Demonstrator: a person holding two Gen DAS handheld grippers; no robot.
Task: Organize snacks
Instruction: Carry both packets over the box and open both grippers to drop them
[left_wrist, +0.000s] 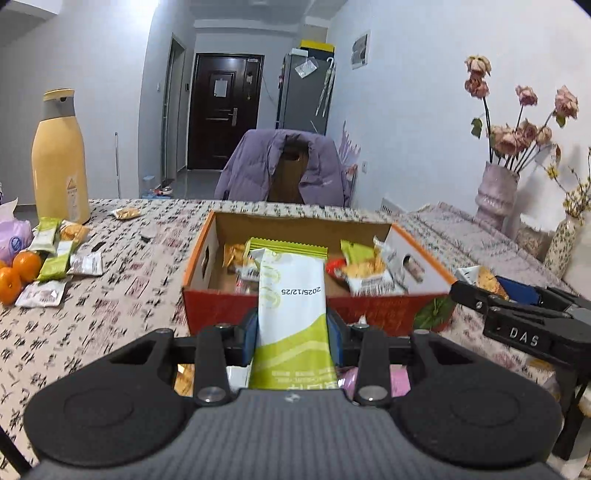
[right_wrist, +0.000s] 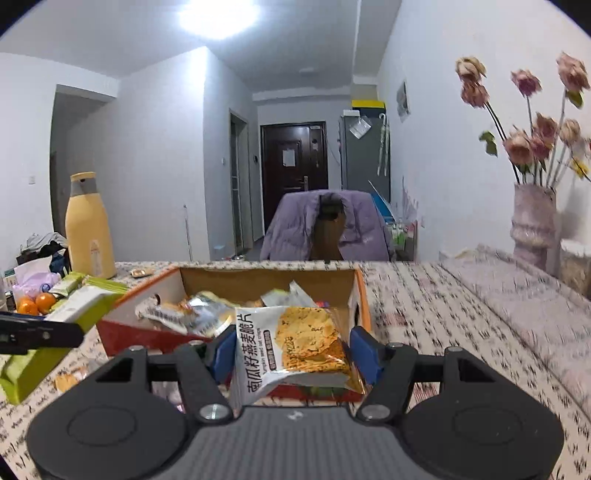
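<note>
Date stamp: "2025/12/25", printed in black, upside down, on the white part of the green-and-white snack bar (left_wrist: 291, 314) in the left wrist view.
Raised letters: "DAS" on the black body of the right tongs (left_wrist: 524, 338), at the right edge of that same view.
Packet name: large Chinese characters, "南瓜籽燕麦脆片", run down the white side of the cracker packet (right_wrist: 291, 343) in the right wrist view.
Small line beside the name: English, too small to read surely.
</note>
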